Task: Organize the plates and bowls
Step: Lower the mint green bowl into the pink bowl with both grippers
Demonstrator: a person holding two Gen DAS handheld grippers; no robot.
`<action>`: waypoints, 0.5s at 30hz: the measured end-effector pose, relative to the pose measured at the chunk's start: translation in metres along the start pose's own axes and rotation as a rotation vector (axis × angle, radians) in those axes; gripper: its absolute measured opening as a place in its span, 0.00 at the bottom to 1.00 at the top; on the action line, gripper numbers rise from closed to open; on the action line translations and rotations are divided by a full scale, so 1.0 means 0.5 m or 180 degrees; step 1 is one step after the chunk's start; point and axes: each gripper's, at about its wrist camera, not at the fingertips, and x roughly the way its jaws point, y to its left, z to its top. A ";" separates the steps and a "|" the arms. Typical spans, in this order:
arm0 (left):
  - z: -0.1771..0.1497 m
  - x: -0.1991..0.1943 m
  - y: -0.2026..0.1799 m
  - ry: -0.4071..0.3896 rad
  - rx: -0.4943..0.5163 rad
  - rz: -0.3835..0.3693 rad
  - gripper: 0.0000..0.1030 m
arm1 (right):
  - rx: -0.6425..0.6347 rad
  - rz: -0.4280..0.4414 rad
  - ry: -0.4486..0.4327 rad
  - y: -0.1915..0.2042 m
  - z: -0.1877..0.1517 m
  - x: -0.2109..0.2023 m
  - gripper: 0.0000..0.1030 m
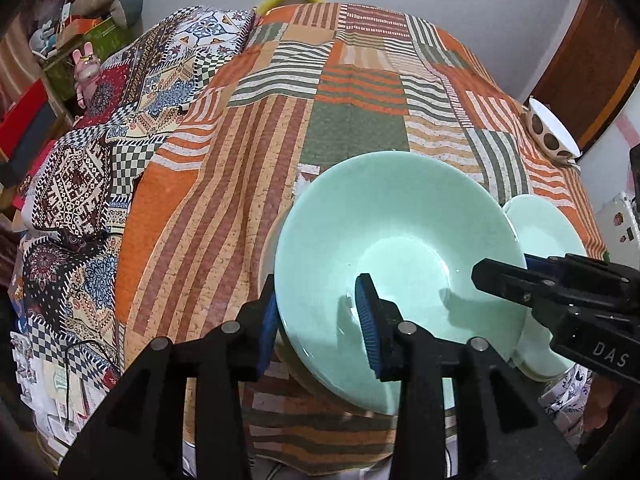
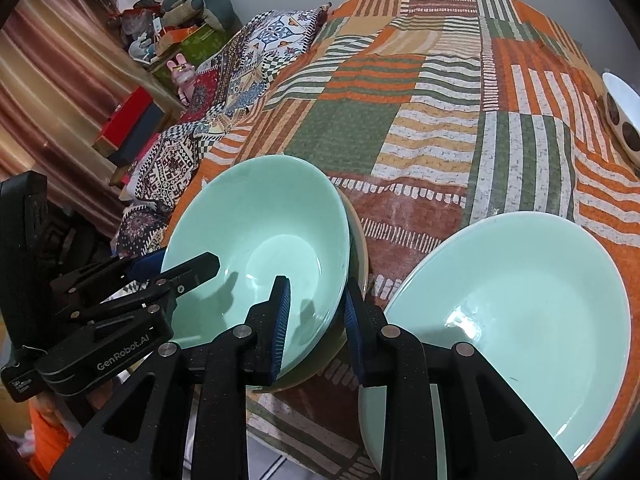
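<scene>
A pale green bowl [image 1: 400, 220] [image 2: 260, 208] rests nested in a beige bowl [image 2: 359, 248] on the striped patchwork quilt [image 1: 352, 132], near its front edge. My left gripper [image 1: 320, 316] [image 2: 188, 258] straddles the bowl's left rim, one pad outside and one inside. The inner pad stands clear of the wall, so it is open. My right gripper [image 2: 316, 324] [image 1: 504, 266] is shut on the opposite rim, pinching the green bowl. A green plate [image 2: 520, 300] [image 1: 544, 232] lies just right of the bowls. Farther right, at the quilt's edge, sits a white bowl with brown spots [image 1: 552, 132] [image 2: 624, 116].
A patterned dark cloth [image 1: 120, 120] covers the quilt's left side. Beyond it stands a cluttered shelf with a pink rabbit toy [image 1: 86, 68] and boxes. A wooden door [image 1: 588, 60] is at the right. The quilt drops off just below the bowls.
</scene>
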 end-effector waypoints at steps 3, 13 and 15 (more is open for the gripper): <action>-0.001 0.002 -0.007 0.0001 0.0075 0.0066 0.36 | -0.0025 -0.0028 -0.0006 0.003 0.001 -0.003 0.23; -0.002 0.008 -0.022 -0.0021 0.0168 0.0189 0.36 | -0.0114 -0.0122 -0.0147 0.001 0.006 -0.028 0.34; 0.000 0.004 -0.022 -0.0026 0.0156 0.0213 0.36 | -0.0087 -0.0091 -0.0149 -0.001 0.005 -0.028 0.36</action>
